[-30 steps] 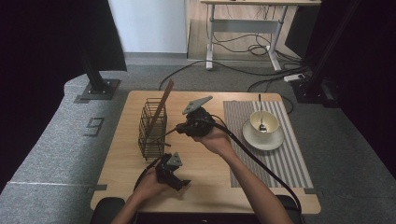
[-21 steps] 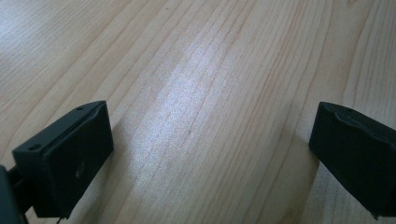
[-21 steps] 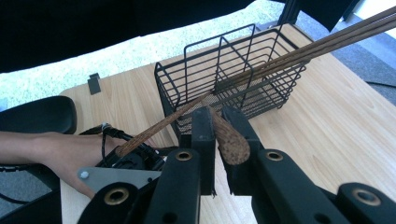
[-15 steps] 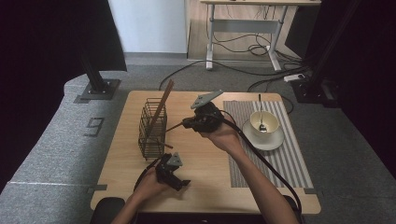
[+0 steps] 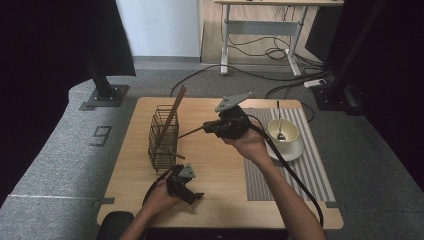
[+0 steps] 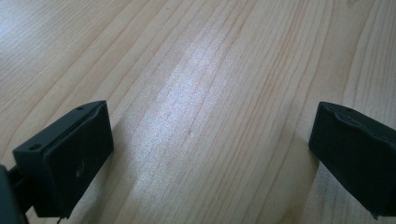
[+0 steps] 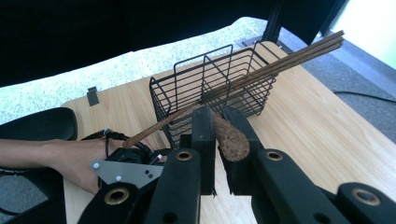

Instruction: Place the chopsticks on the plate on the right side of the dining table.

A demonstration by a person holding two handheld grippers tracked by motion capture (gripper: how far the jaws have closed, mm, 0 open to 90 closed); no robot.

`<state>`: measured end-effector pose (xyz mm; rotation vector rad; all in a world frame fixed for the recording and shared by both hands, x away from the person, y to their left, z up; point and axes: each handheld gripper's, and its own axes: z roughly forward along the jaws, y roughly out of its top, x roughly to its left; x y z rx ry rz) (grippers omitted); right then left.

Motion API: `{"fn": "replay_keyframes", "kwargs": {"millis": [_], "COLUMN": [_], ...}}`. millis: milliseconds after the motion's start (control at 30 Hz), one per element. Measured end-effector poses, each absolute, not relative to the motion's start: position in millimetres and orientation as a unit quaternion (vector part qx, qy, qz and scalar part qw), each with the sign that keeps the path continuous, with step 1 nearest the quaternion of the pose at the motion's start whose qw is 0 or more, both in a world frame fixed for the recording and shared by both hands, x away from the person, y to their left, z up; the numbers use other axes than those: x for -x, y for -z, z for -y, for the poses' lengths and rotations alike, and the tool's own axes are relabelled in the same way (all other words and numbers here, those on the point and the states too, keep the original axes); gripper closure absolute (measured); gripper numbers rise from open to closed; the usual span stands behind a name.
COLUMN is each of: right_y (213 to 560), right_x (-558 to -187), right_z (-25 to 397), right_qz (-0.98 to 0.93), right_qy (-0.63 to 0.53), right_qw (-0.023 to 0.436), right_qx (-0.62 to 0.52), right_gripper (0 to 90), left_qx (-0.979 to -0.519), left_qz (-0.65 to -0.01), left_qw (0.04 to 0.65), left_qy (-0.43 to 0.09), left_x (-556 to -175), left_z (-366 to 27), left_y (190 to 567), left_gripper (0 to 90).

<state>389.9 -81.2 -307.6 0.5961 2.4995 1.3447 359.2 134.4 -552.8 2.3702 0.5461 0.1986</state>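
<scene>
- The wooden surface (image 5: 215, 180) carries a striped mat (image 5: 305, 170) along its right edge and a black wire basket (image 5: 162, 132) near its left edge, about halfway between front and back.
- A white bowl (image 5: 284, 134) sits on a saucer at the back of the mat, with a spoon (image 5: 279, 125) standing in it.
- The basket already holds long brown sticks (image 5: 172, 117) that lean up toward the back edge of the surface.
- The right gripper (image 5: 209, 128) is up in the air over the middle of the surface. A second ago it was closer to the basket; now it has pulled a bit toward the mat and its grey plate tips up more.
- That gripper is clamped on a wooden stick with a rounded end (image 7: 231, 137). The thin end of the stick (image 5: 187, 133) points at the basket.
- In the right gripper view the stick's far end is lined up with the basket (image 7: 215, 86), close to its near side. I cannot tell if it is inside yet.
- My guess is that the stick is meant to go into the basket with the others, and the hand is turning it to aim.
- The left gripper (image 5: 185, 182) has not moved. It rests near the front edge of the surface, jaws spread wide with only bare wood (image 6: 201, 107) between them.
</scene>
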Motion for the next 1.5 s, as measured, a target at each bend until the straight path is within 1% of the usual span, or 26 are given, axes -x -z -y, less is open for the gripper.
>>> {"fn": "replay_keyframes", "kwargs": {"millis": [367, 467, 767, 900, 1300, 1500], "right_y": [300, 302, 313, 320, 347, 363], "right_x": [-380, -376, -368, -363, -342, -331], "right_z": [108, 119, 136, 141, 151, 154], "right_qz": [-0.85, -0.849, -0.848, -0.849, -0.854, -0.859], "right_qy": [-0.46, -0.459, -0.458, -0.456, -0.451, -0.447], "right_qw": [0.136, 0.138, 0.139, 0.138, 0.128, 0.118], "right_qx": [-0.217, -0.223, -0.229, -0.228, -0.223, -0.22], "right_gripper": [83.1, 83.1, 83.0, 83.0, 83.0, 83.1], "left_qx": [-0.912, -0.912, -0.914, -0.912, -0.908, -0.904], "left_qz": [-0.209, -0.209, -0.216, -0.216, -0.211, -0.206], "left_qw": [0.344, 0.344, 0.335, 0.34, 0.352, 0.362], "left_qy": [-0.076, -0.076, -0.077, -0.079, -0.088, -0.097], "left_x": [-359, -359, -361, -360, -359, -356], "left_z": [-134, -134, -136, -138, -142, -143], "left_y": [553, 553, 550, 547, 541, 537], "left_gripper": [0.0, 0.0, 0.2, 0.3, 6.8, 12.6]}}
